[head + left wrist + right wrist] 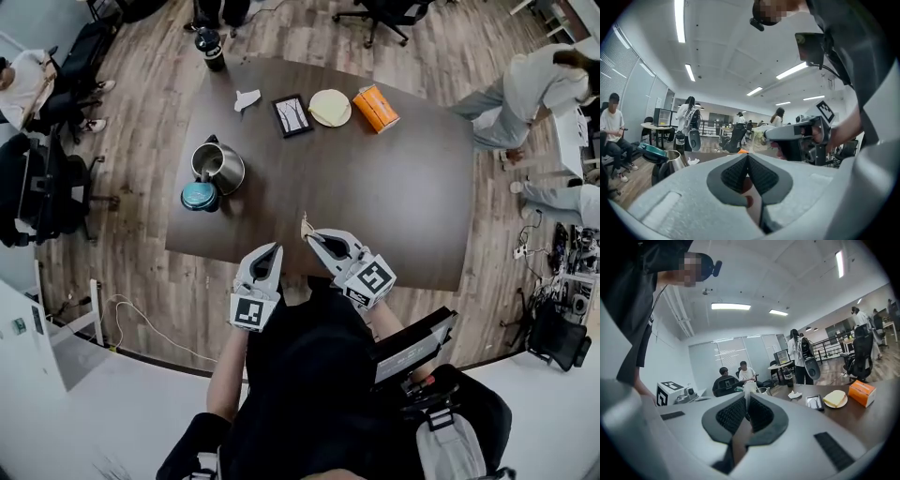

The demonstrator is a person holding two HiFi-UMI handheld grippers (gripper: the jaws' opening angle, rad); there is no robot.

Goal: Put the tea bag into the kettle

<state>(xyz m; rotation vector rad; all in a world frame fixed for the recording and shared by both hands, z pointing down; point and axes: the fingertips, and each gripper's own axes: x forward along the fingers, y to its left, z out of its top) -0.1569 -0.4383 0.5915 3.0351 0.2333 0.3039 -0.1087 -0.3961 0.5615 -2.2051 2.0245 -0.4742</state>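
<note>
One tea bag [306, 226] hangs pinched in the right tongs [311, 238].

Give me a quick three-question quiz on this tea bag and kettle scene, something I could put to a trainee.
1. True or false: the shiny steel kettle on the dark brown table has its teal lid closed over the opening.
2. The right gripper is shut on: A) the small pale paper tea bag B) a metal spoon C) nothing.
3. Fill in: the orange box lies beside a round cream ____.

Key: 1 false, the lid is off the opening, beside the kettle; 2 A; 3 plate.
</note>
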